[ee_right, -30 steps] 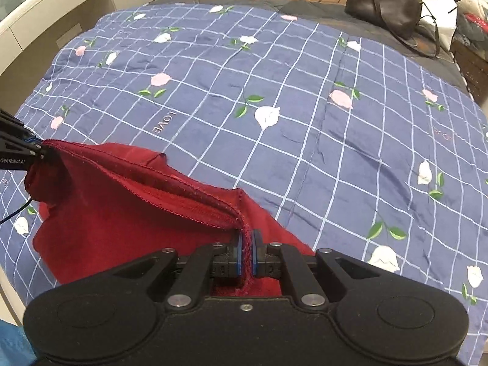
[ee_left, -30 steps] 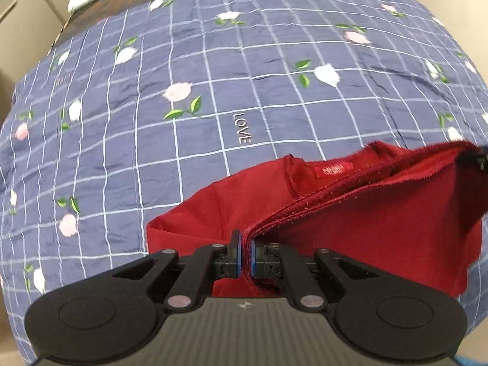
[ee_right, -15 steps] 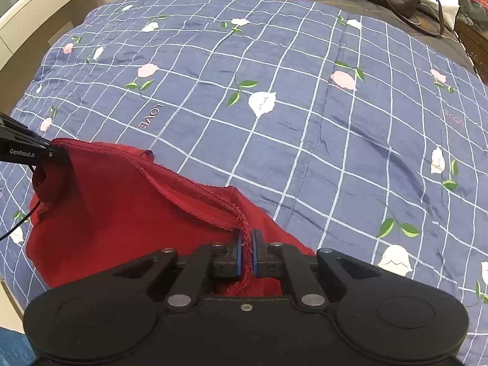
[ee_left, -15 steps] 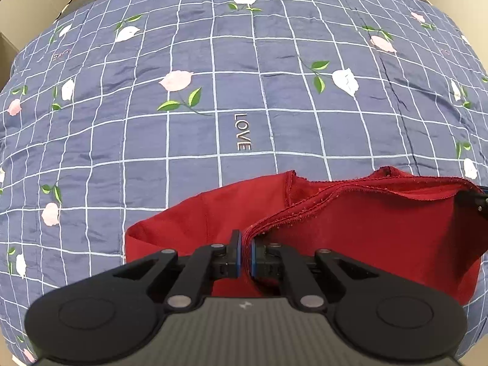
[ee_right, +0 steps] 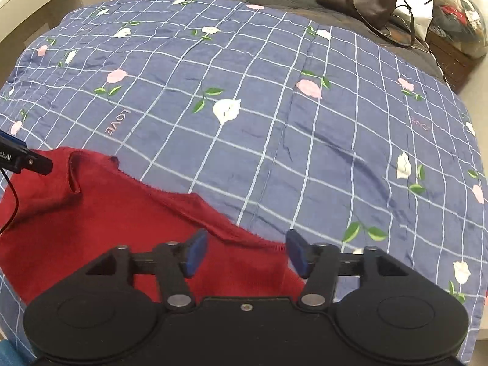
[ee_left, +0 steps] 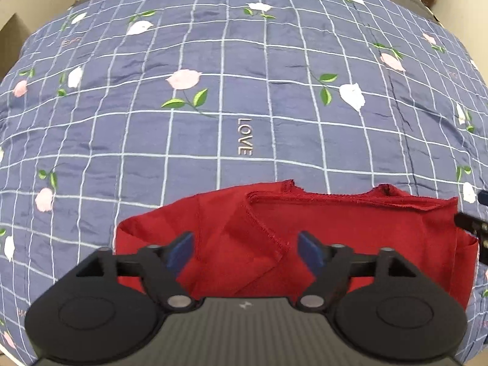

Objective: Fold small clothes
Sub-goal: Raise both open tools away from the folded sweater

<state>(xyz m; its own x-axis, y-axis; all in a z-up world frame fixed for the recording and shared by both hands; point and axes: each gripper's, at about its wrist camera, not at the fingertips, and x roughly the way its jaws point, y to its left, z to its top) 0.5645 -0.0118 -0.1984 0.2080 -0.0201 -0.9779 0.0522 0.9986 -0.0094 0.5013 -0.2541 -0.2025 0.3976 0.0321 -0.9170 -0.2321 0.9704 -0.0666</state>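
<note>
Lying folded on a blue checked quilt printed with pink and white flowers [ee_left: 274, 61], near its front edge: a small dark-red knit garment [ee_left: 350, 238], flat against the fabric, hemmed edges stacked along its far side. Just beyond that far edge, stitched into the quilt: the word LOVE [ee_left: 245, 136].

Hovering over the garment's left part, with blue pads spread wide and nothing between them: left tool [ee_left: 248, 248]. Running diagonally between its fingers, a stitched seam of the red cloth. At the right margin of the left wrist view, a dark bit of the other tool beside the garment's right end.

Opened just as wide and likewise holding nothing: right tool [ee_right: 245, 254], poised over the garment's right corner [ee_right: 122, 228], the red hem passing between the pads; whether either pad touches the cloth cannot be told. At the left margin of the right wrist view, the tip of the left tool above the red fabric.

Far across the bed, past the quilt: a brown leather handbag [ee_right: 357, 0] beside a white paper bag with black lettering [ee_right: 418, 3], and folded pale cloth at the far left.
</note>
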